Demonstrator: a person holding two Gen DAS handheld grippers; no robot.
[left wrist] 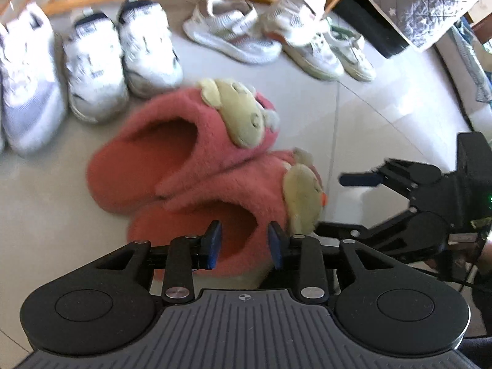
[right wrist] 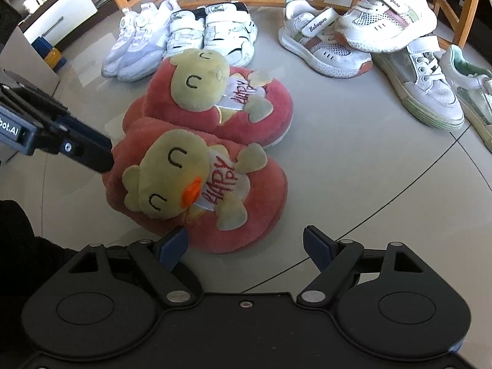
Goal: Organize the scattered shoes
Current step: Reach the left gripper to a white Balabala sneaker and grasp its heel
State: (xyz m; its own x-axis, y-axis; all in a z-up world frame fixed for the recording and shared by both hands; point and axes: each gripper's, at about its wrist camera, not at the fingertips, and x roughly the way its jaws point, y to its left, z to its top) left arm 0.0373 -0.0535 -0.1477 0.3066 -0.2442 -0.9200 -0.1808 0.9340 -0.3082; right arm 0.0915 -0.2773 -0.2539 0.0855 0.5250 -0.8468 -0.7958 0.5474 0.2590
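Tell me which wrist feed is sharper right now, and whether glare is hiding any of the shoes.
Right wrist view: crisp, the print on the near pink slipper is readable; soft sheen on the floor, nothing hidden. Left wrist view: motion-smeared, the white sneakers streaked; a bright glare patch on the floor at right, clear of the shoes. Both bend edges, fisheye.

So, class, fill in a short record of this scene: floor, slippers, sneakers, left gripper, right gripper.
floor: pale glossy tiles
slippers: two pink plush slippers, near one and far one, side by side and touching, each with a yellow duck on top
sneakers: two white pairs lined up, lavender-toed pair and navy-trimmed pair; four more to the right, one strap sneaker stacked on others
left gripper: open, pads either side of the near slipper's heel opening, not pressing
right gripper: open wide, empty, at the near slipper's toe
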